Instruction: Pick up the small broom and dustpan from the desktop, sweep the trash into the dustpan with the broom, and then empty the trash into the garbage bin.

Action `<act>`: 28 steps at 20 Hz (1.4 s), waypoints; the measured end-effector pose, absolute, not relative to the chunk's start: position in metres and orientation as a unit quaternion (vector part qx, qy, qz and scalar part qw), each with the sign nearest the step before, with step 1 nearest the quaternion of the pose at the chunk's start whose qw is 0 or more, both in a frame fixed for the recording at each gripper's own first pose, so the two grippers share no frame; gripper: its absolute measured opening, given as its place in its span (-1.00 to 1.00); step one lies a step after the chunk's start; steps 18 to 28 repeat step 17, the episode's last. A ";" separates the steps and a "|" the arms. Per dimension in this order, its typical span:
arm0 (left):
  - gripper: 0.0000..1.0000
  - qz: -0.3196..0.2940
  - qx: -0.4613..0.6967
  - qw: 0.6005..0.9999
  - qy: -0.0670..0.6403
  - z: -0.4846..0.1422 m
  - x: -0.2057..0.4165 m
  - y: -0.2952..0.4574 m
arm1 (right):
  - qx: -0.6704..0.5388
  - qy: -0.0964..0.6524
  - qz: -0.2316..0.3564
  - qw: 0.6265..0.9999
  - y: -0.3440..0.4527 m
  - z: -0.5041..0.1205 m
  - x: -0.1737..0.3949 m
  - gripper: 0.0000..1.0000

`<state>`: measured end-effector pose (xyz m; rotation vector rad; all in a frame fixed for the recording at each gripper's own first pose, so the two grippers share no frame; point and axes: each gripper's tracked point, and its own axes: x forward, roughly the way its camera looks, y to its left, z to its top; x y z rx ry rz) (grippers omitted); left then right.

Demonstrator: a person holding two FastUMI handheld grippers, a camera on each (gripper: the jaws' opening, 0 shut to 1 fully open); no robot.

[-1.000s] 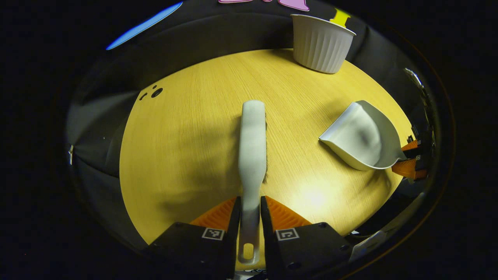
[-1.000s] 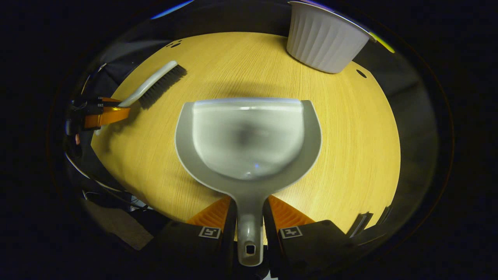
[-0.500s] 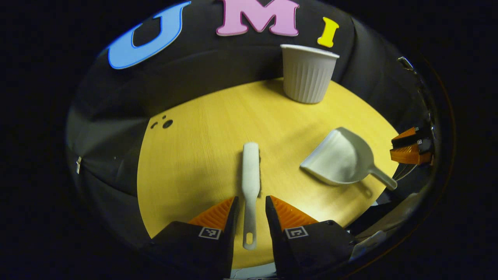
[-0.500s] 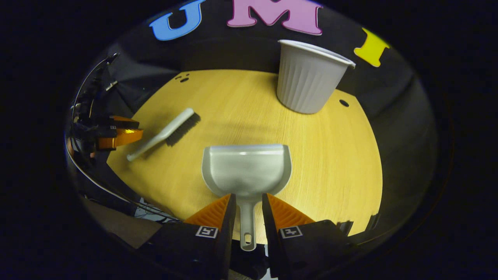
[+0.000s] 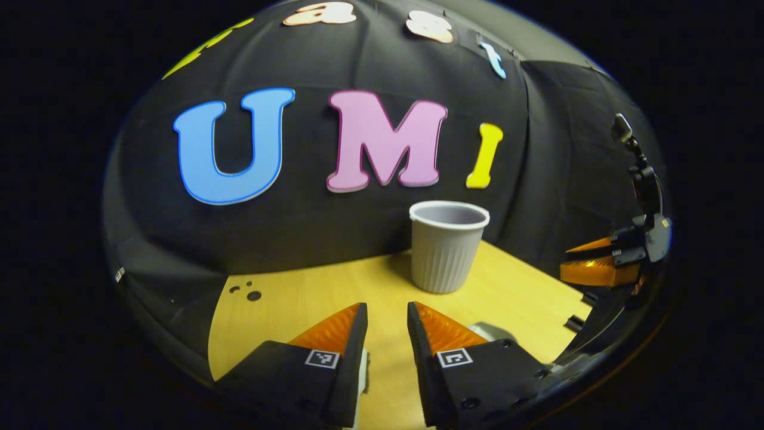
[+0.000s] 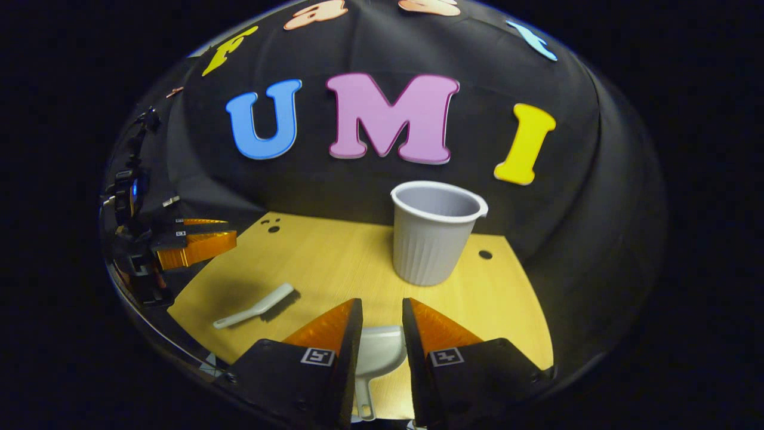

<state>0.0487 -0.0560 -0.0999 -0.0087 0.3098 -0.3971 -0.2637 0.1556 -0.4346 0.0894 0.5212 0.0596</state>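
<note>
Both hand-held grippers, left and right, are rising with jaws apart, empty, having released broom and dustpan onto the counter near the bin.

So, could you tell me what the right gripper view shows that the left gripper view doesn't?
Right gripper view: the whole small broom lying on the table, the dustpan seen low between its own open fingers, and the left gripper at the far left.
Left gripper view: the right gripper at the far right, with a black mount above it.
Both: the ribbed grey garbage bin standing upright at the back of the wooden table.
</note>
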 end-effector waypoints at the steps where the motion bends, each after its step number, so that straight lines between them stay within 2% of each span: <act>1: -0.10 -0.202 -0.018 0.970 0.135 -0.083 0.051 -0.063 | 0.037 0.240 0.024 0.970 0.154 -0.425 -0.262 -0.15; 7: -0.12 -0.210 -0.033 0.975 0.066 -0.028 0.066 -0.076 | 0.043 0.172 0.008 0.984 0.138 -0.373 -0.238 -0.14; 12: -0.15 -0.206 -0.034 0.976 0.066 -0.025 0.073 -0.083 | 0.037 0.145 0.012 0.989 0.126 -0.356 -0.238 -0.18; 17: -0.16 -0.184 -0.043 0.979 0.075 -0.030 0.070 -0.082 | 0.052 0.143 0.022 0.988 0.116 -0.354 -0.237 -0.18; 28: -0.16 -0.184 -0.043 0.979 0.075 -0.030 0.070 -0.082 | 0.052 0.143 0.022 0.988 0.116 -0.354 -0.237 -0.18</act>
